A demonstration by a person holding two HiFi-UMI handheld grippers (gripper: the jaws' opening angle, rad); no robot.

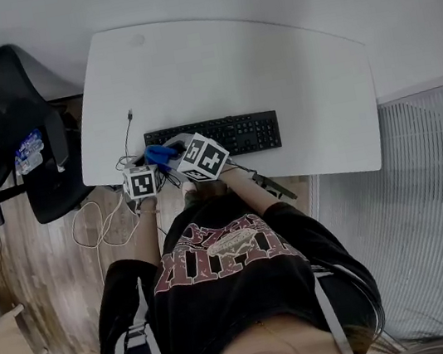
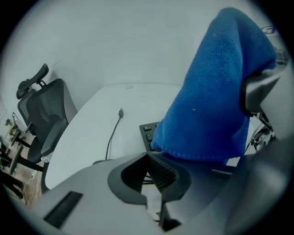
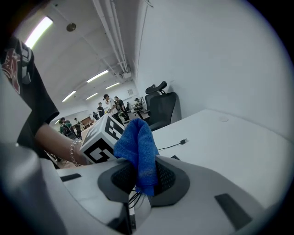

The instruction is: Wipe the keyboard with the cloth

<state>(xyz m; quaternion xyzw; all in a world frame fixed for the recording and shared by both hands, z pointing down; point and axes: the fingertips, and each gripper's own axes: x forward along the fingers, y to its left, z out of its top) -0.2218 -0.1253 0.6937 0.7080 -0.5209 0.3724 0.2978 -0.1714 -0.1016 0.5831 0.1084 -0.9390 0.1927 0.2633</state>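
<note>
Right gripper view, nearest first: right gripper (image 3: 140, 173) clamped hard on the blue cloth (image 3: 137, 144) between its ribbed pads. Nubby terry weave, bunched into a rumpled fold rising above the jaws, short tail hanging below them. Just to its left, left gripper (image 2: 148, 158) closed pad against pad, empty. Ahead of both tips, black keyboard (image 1: 231, 135) lying flat on white desk (image 1: 304, 66); loose cable (image 1: 127, 129) further left; black office chair (image 1: 19, 122) farthest left.
</note>
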